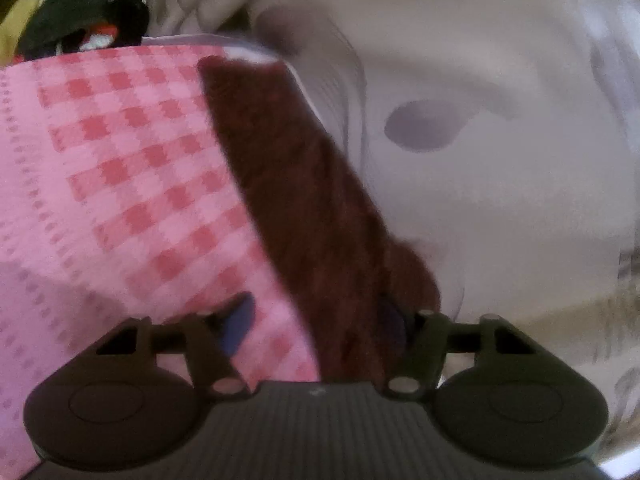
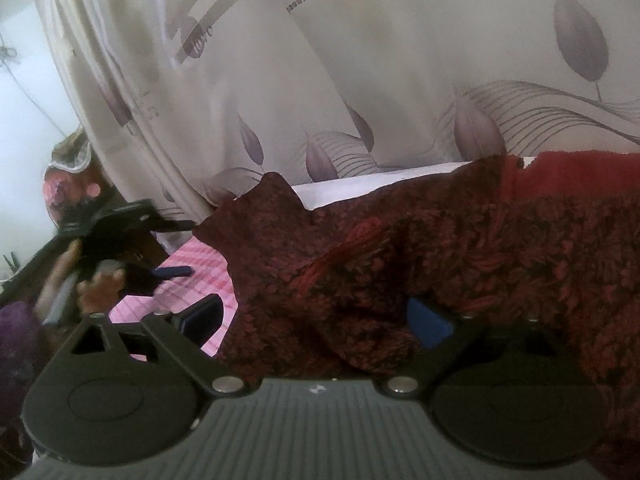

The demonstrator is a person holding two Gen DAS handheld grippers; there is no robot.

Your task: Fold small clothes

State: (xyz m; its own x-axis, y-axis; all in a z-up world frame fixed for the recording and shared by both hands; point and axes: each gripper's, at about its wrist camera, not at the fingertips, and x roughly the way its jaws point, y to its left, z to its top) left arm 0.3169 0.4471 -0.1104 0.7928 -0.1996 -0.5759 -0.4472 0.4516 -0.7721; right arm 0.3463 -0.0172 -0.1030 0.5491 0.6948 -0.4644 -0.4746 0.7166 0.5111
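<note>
Maroon knit garment (image 2: 400,248) nubbly, rumpled | left tongs (image 1: 316,320) straddle it, grip unclear | right tongs (image 2: 316,316) agape

Both wrist views sit close above the bed, angled downward toward the curtain (image 2: 360,80); both share the maroon garment (image 1: 304,208) and pink checked cloth (image 1: 120,160).

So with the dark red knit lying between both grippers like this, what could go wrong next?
1. The left gripper is only part-closed over the dark red knit garment; the edge may slip free.
2. The right gripper is open, so its side stays unpinned.
3. The checked pink cloth underneath could get caught too.
</note>
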